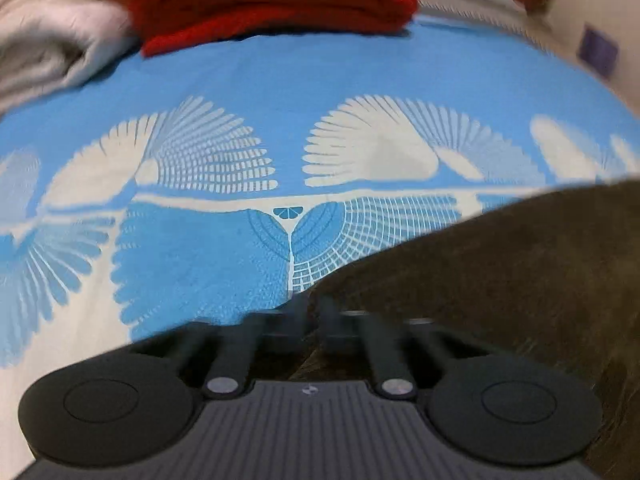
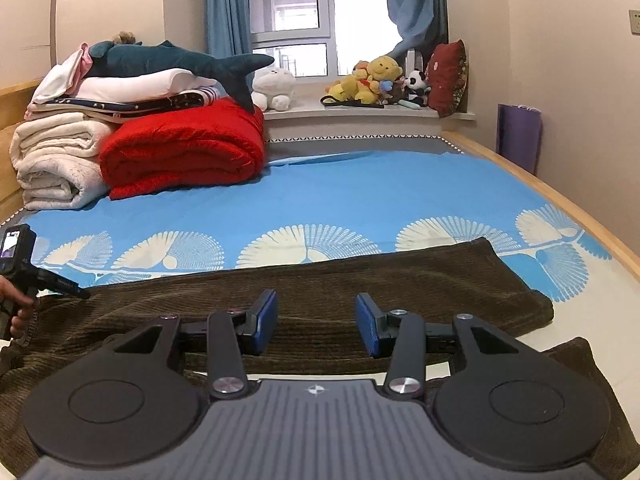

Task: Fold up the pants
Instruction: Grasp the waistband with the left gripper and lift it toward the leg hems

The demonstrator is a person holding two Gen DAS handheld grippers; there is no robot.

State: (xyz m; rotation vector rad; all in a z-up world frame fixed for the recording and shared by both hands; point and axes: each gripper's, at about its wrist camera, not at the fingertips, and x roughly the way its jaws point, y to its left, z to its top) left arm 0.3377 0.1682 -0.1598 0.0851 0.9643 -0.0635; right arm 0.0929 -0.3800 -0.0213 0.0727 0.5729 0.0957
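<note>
Pants are lying stretched out sideways across the near part of the bed, dark brown corduroy, sitting on the blue sheet with the white fan print. One leg is running off to the right and ending near the wooden bed frame; a second layer of the same fabric is showing closer to the camera.

Right gripper is hovering just over the middle of the pants with its blue pads spread wide, not pinching anything.

Left gripper is looking clenched, fingers pressed together right at the edge of the brown fabric. That view is blurry, so I honestly can't tell whether cloth is actually sitting between the fingers. From the right wrist view its tip is sitting at the left end of the pants, with the person's hand wrapping around the handle.

Further back, a red blanket is leaning against a cream blanket stack, with a plush shark lounging on top. Stuffed toys are crowding the windowsill.
</note>
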